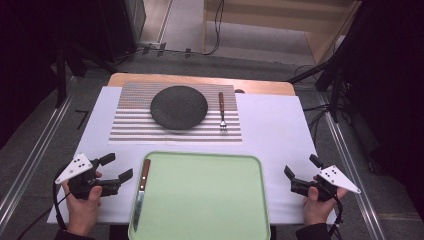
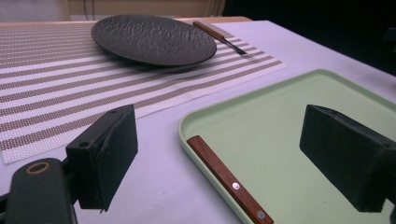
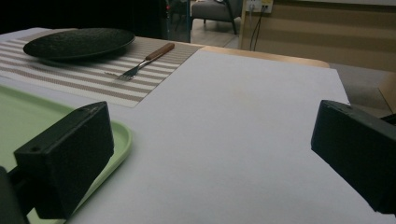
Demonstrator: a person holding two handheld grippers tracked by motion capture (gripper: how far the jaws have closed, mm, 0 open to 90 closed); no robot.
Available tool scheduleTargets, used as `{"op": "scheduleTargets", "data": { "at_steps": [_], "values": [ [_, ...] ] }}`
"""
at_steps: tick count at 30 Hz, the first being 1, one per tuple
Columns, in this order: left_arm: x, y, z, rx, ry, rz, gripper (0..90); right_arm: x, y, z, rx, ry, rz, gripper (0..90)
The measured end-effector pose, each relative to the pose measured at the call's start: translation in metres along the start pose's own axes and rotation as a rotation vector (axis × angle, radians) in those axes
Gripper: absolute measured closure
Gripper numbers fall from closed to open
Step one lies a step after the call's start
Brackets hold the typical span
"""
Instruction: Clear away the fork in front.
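Currently the knife (image 1: 141, 187) lies along the green tray's (image 1: 210, 165) left edge, handle away from the person. Left gripper (image 1: 118, 168) sits just beside it, jaws apart, nothing between. Right gripper (image 1: 301, 168) rests over the bench (image 1: 272, 125), jaws apart and empty.

This looks like a recording lab or studio dressed as a dining spot. The tabletop (image 1: 280, 125) is covered in white sheeting and stands on grey carpet between metal floor rails (image 1: 30, 160), with black stands (image 1: 337, 85) and loose cables (image 1: 217, 30) around it. Dark curtains close the sides, and a grey chair (image 3: 215, 11) sits beyond.
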State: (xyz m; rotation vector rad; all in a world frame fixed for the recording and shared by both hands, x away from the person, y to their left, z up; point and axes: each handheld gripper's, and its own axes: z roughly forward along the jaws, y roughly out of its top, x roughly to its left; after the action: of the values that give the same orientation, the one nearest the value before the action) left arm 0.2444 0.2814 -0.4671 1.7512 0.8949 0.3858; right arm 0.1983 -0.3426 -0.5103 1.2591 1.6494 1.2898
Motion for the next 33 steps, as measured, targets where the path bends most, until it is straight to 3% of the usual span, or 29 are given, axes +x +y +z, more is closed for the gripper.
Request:
{"op": "scheduleTargets", "data": {
  "at_steps": [2,5,7,13,20,27,33],
  "values": [
    [0.004,0.0,-0.002,-0.012,-0.008,-0.006,8.6,0.0,0.0,-0.001,-0.003,-0.002,0.003,0.0],
    [0.009,-0.001,-0.004,-0.025,0.017,-0.004,8.4,0.0,0.002,-0.002,-0.003,-0.003,0.001,0.0],
    [0.012,-0.002,-0.005,-0.027,0.013,-0.009,0.0,0.001,0.003,-0.002,-0.005,-0.002,-0.004,0.0],
    [0.018,-0.003,-0.007,-0.036,0.045,-0.005,0.0,0.006,0.011,-0.002,-0.012,0.015,-0.006,0.0],
    [0.028,-0.011,-0.001,-0.022,0.079,-0.01,0.0,0.02,0.033,0.005,-0.002,0.062,-0.023,0.0],
    [0.027,-0.012,-0.001,-0.039,0.079,-0.001,0.0,0.03,0.046,0.014,-0.003,0.104,-0.019,0.0],
    [0.028,-0.014,-0.003,-0.057,0.085,-0.017,0.0,0.038,0.059,0.024,-0.004,0.142,-0.011,0.0]
  ]
}}
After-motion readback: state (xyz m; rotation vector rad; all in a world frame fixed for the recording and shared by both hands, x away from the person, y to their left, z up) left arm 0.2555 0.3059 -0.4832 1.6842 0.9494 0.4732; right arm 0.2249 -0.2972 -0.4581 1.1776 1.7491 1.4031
